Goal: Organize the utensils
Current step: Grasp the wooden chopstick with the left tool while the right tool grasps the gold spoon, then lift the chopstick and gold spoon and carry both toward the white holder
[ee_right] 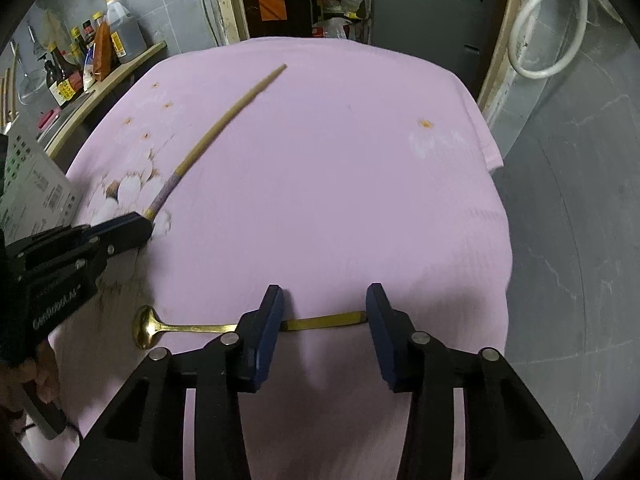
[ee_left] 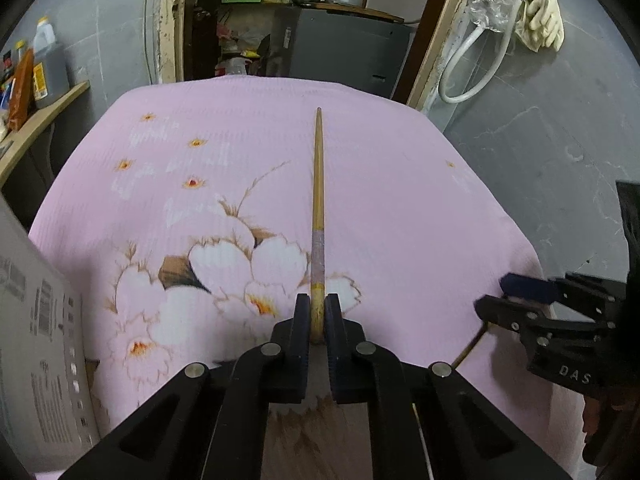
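Note:
My left gripper [ee_left: 318,312] is shut on the thick end of a long wooden chopstick [ee_left: 318,200], which points away over the pink flowered cloth [ee_left: 400,200]. The same chopstick [ee_right: 224,120] and the left gripper [ee_right: 136,228] show at the left of the right wrist view. My right gripper [ee_right: 326,304] is open, its fingers either side of the handle of a gold spoon [ee_right: 192,326] that lies flat on the cloth [ee_right: 340,180], bowl to the left. The right gripper also shows in the left wrist view [ee_left: 496,296].
A white cardboard box [ee_left: 36,344] stands at the table's left edge. A wooden shelf with bottles [ee_right: 92,52] runs along the left wall. A white hose [ee_right: 536,40] hangs at the right, and a dark cabinet [ee_left: 344,52] stands beyond the table's far edge.

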Action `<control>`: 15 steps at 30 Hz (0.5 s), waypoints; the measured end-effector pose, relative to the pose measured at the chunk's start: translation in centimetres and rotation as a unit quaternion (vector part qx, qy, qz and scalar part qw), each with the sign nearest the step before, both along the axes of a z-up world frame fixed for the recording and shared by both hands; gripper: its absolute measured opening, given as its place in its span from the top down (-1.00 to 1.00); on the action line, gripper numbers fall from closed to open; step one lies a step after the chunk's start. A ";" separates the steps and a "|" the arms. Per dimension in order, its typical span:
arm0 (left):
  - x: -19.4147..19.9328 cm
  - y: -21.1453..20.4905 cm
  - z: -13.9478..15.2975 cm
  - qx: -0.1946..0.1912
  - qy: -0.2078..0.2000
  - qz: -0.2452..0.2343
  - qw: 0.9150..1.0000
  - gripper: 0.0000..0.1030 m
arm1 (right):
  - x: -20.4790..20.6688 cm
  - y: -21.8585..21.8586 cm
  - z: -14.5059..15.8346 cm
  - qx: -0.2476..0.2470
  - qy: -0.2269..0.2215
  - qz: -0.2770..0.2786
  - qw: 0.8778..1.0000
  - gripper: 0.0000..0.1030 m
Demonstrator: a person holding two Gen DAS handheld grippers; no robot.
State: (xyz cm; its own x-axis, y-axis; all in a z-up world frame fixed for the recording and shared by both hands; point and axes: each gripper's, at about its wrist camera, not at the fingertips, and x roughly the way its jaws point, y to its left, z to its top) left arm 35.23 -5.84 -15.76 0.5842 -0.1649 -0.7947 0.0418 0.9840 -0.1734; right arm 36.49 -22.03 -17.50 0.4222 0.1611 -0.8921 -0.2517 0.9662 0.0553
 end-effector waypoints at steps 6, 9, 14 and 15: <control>-1.0 -0.2 0.0 -0.003 0.009 -0.001 1.000 0.86 | -2.0 -1.4 -0.3 0.009 0.011 -0.012 1.000 0.37; -1.7 -0.2 0.0 -0.008 0.015 -0.003 1.000 0.86 | -2.7 -2.4 -0.5 0.024 0.017 -0.019 0.999 0.40; -3.4 -0.6 0.1 -0.010 0.025 -0.012 1.000 0.86 | -4.4 -4.2 0.6 0.082 0.004 -0.059 0.995 0.40; -3.7 -0.6 0.1 -0.010 0.026 -0.013 1.000 0.86 | -4.7 -4.5 0.8 0.091 0.004 -0.065 0.994 0.40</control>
State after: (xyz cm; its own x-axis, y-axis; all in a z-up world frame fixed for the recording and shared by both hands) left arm 31.58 -6.41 -15.69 0.5370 -0.1953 -0.8206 0.0577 0.9791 -0.1952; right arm 31.75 -26.49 -16.73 0.4433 0.2644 -0.8565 -0.1251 0.9644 0.2329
